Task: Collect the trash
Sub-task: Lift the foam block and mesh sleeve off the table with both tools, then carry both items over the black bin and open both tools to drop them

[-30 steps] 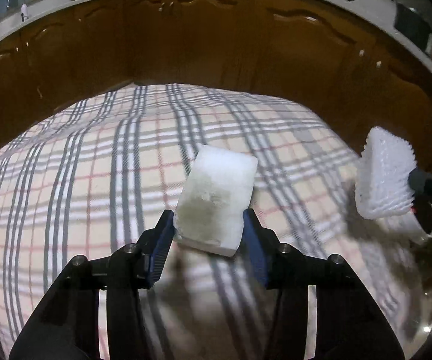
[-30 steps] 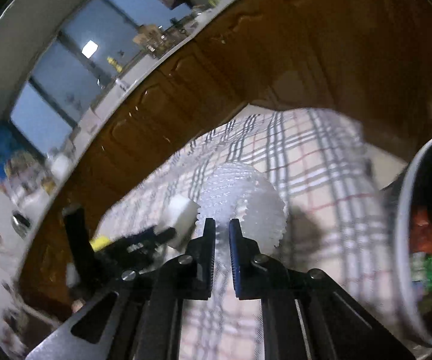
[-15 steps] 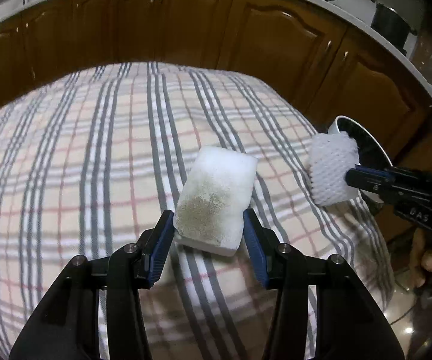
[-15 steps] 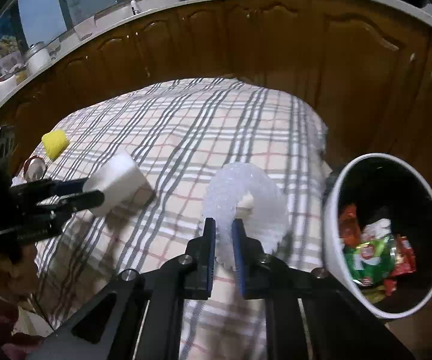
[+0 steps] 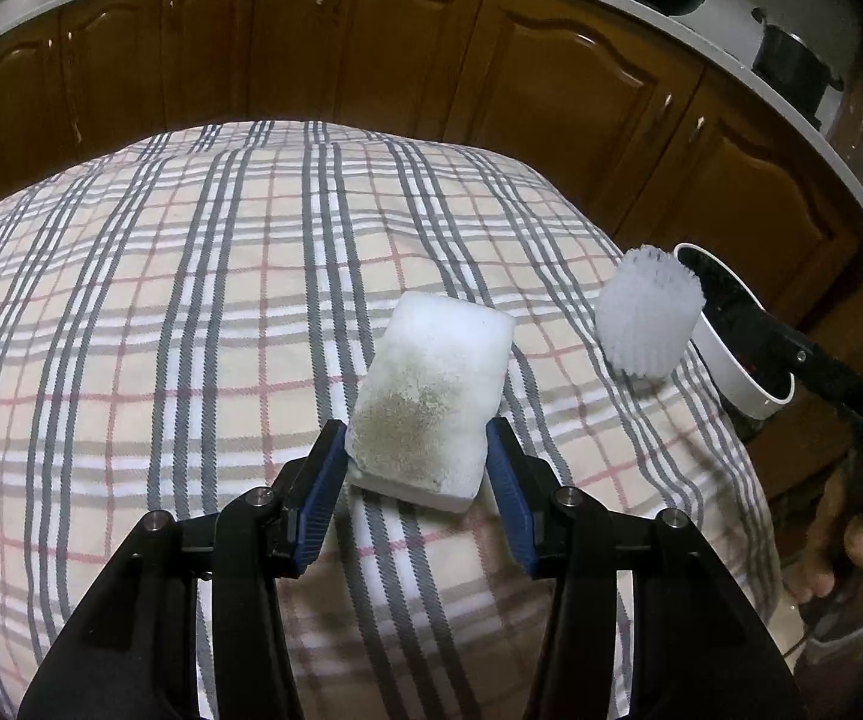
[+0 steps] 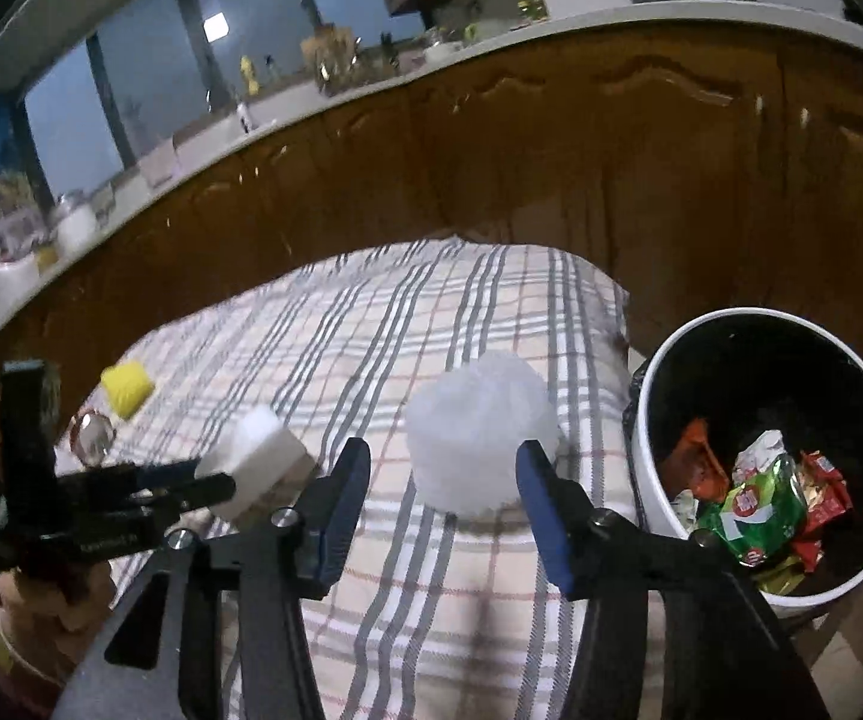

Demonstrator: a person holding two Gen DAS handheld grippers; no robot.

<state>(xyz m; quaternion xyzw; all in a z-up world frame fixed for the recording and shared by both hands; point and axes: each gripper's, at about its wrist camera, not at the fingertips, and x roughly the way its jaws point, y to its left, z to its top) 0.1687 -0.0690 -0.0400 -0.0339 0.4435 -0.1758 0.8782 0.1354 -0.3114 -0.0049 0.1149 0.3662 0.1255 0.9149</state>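
White foam netting, a ribbed cylindrical sleeve of the kind that wraps fruit [image 6: 482,435], sits at centre of the right wrist view, near the plaid cloth's edge and just left of the bin. The right gripper [image 6: 443,492] has just been opening: its blue-padded jaws now stand wide on either side of the netting with a clear gap, so nothing is gripped. Whether the netting rests on the cloth or is dropping cannot be told; it seems to have been let go short of the bin. At right, the white round trash bin with a black liner [image 6: 653,420] stands beside the table, holding red and green snack wrappers [image 6: 761,498]. In the left wrist view, the left gripper [image 5: 416,480] is clenched on a white rectangular sponge block with a brownish soiled face [image 5: 431,396], held above the cloth at lower centre, probably waiting its turn at the bin. Beige tablecloth with grey and red checks [image 5: 161,300] fills the middle of both views. A yellow foam lump [image 6: 126,387] lies at middle left, uncollected. Brown wooden cabinets [image 5: 371,48] curve across the top.
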